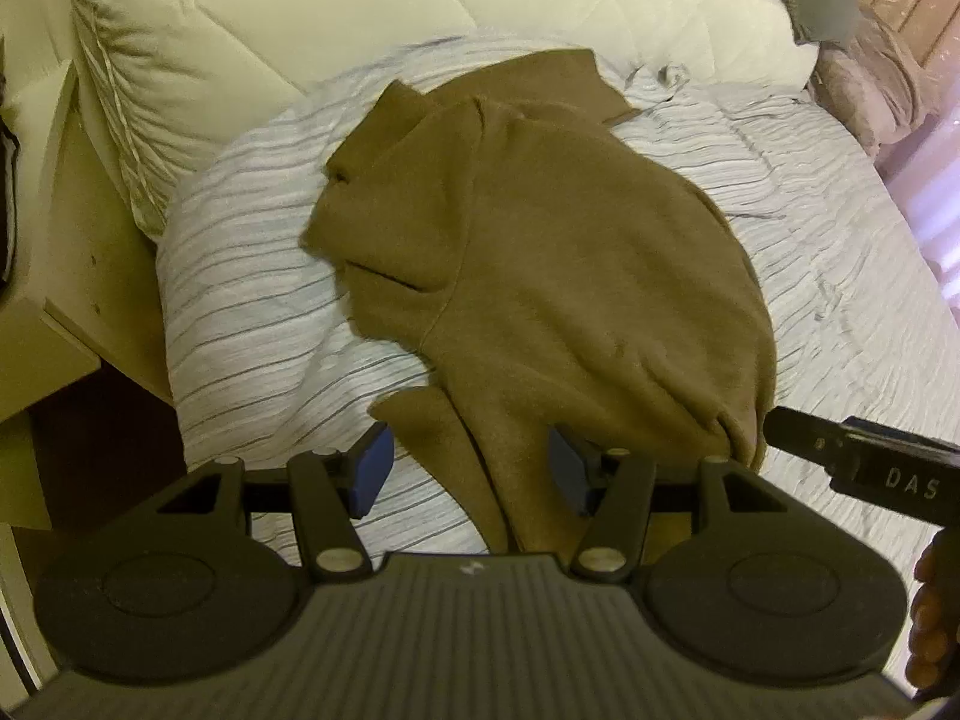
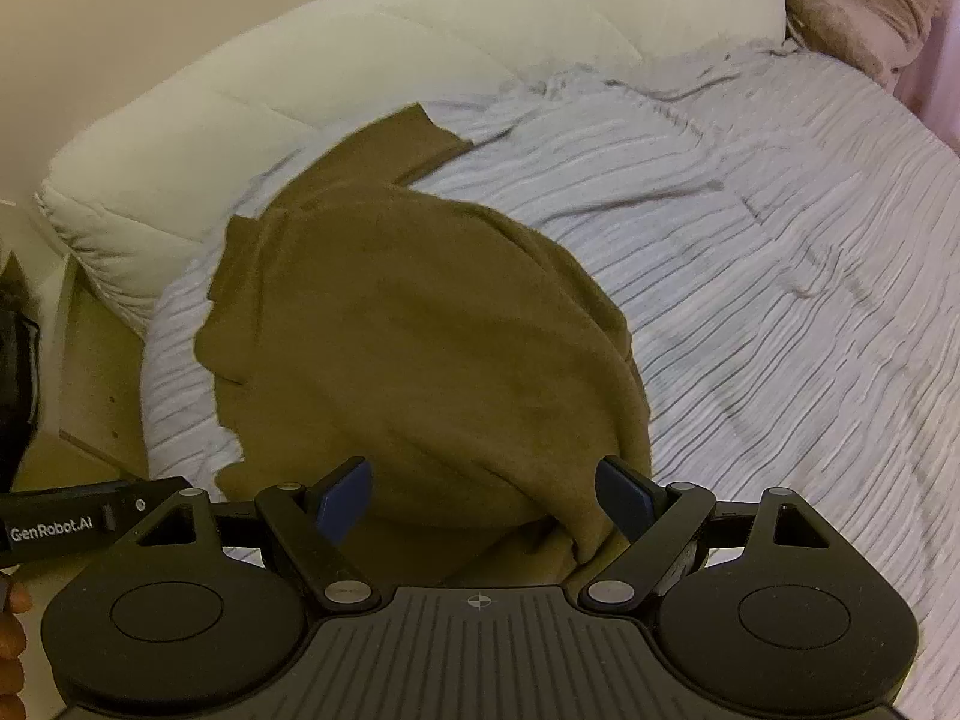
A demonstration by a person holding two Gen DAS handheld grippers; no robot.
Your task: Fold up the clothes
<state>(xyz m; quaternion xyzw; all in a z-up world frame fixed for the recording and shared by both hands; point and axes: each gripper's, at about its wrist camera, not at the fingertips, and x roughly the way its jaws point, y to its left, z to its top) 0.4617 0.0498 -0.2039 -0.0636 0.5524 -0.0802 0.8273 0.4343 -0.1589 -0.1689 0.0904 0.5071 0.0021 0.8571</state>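
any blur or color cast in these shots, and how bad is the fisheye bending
Left wrist view: yellowish cast, sweater fairly sharp, bedspread stripes bow strongly toward the rim. Right wrist view: softer, the stripes smeared, same warm cast, dark vignette in the corners; the tongs stay crisp.

The olive-brown fleecy sweater (image 1: 540,252) is lying bunched up in the middle of the frame, one sleeve sticking out toward the upper right, the left sleeve folding in over the body, and its near hem trailing down to the bottom center, looking pretty rumpled.
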